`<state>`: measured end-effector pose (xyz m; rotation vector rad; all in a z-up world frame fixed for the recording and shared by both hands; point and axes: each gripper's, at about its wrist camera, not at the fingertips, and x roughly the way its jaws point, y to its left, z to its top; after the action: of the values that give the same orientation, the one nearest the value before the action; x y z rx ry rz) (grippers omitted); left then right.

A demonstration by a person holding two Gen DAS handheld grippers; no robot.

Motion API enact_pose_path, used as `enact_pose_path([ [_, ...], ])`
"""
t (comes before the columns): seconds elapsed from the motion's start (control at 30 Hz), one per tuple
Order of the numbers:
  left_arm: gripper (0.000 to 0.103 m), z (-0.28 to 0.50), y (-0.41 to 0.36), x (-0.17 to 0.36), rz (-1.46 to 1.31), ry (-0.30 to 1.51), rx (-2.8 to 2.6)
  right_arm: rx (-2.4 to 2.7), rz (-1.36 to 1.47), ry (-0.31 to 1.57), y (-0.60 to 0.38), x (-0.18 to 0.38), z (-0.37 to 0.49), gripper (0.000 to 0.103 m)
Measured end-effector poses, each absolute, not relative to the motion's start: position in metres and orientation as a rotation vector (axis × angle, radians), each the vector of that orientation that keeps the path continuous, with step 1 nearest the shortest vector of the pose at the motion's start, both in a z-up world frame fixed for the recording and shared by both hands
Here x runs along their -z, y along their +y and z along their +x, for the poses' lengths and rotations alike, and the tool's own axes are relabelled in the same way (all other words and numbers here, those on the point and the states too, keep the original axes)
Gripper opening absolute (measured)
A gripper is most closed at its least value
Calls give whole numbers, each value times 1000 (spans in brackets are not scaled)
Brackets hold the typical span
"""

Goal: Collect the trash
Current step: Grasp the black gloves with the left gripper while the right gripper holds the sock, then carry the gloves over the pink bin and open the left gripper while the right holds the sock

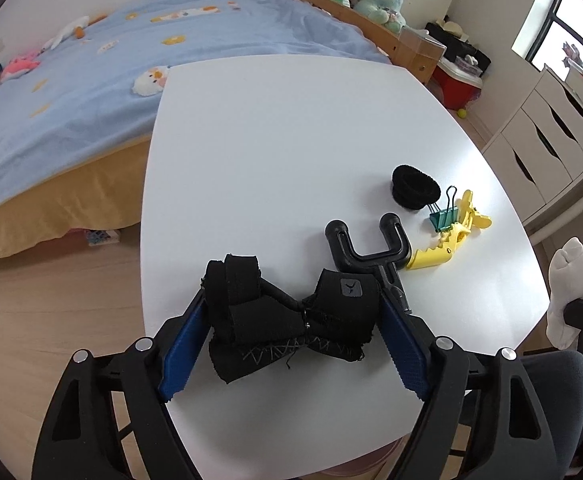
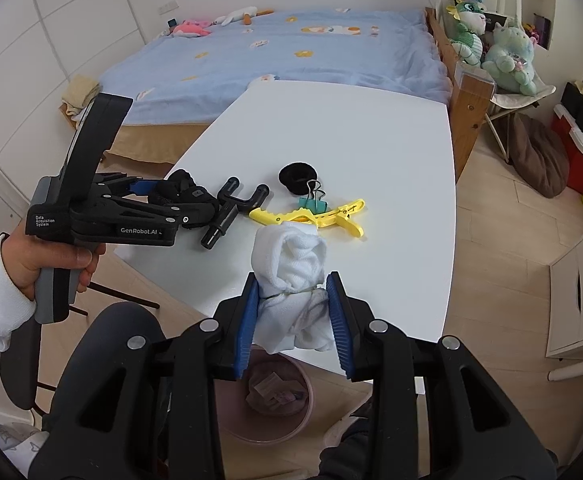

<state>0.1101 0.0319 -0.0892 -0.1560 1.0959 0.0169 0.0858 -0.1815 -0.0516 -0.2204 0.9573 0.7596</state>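
Nearest, below our right gripper [image 2: 293, 304], a pink bin [image 2: 267, 404] shows only in part, cut off by the fingers and the table [image 1: 291, 140] edge; papers lie in it. That gripper is clamped on a white cloth bundle [image 2: 291, 280], held over the table's near edge. Our left gripper [image 1: 291, 320], tilted steeply down by a hand [image 2: 43, 264] in a white sleeve, has both blue pads against a black fabric wrap [image 1: 283, 316] at the near-left edge; we cannot tell if it rests on the table. Just beyond lie a black forked part [image 1: 367, 248], a yellow clip [image 1: 451, 240], a green binder clip [image 1: 445, 214] and a black ring [image 1: 415, 188], close together. Farther on, the white top runs bare toward the bed [image 1: 131, 60].
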Motion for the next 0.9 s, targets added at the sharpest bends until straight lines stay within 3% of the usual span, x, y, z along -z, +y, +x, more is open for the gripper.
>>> enact_pose_path([
  [0.27,68,99,31,79,-117,1058,-15,-763,-217,954,-180,51,86,34],
  [0.9,68,42,-7,18,2,903,83,-778,-206,893,-188,31,59,34],
])
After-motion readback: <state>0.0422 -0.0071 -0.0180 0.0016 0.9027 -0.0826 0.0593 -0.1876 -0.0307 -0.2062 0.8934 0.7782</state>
